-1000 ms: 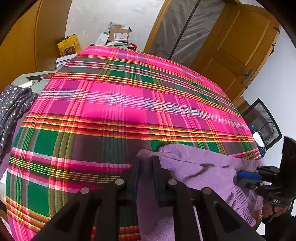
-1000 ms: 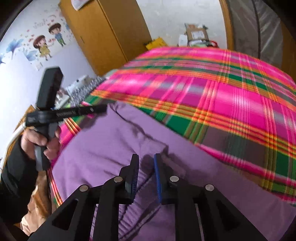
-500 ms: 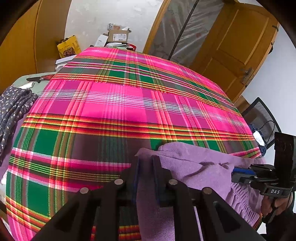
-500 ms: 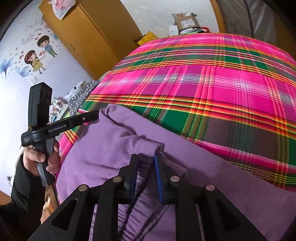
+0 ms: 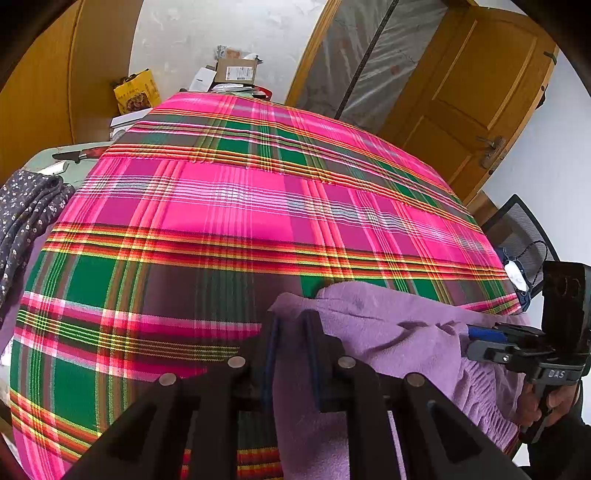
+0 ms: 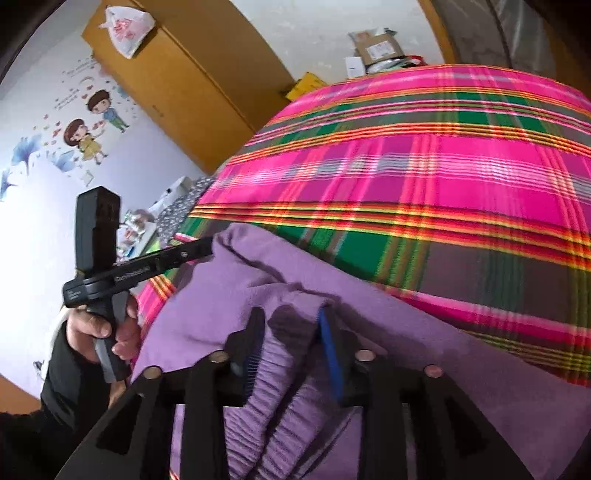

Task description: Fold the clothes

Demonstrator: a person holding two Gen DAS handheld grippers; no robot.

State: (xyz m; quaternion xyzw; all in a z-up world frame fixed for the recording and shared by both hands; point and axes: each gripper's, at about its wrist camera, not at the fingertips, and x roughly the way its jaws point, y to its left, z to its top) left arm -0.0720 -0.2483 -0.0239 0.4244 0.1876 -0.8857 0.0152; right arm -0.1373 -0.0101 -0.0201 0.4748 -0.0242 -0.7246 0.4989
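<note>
Probably a home bedroom: plaid bedspread [image 5: 229, 206], wardrobe [image 6: 192, 85].

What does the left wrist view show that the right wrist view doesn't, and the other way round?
Only the left wrist view: the wooden door, a mesh chair, and the left gripper pinching the purple garment. Only the right wrist view: cartoon wall stickers, a plastic bag, and the right gripper opening over the elastic waistband. Both: the plaid blanket and a cardboard box.

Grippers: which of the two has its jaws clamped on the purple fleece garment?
The left gripper: its pads pinch the purple fleece garment at its corner. The right gripper is opening, the elastic waistband loose between its jaws.
</note>
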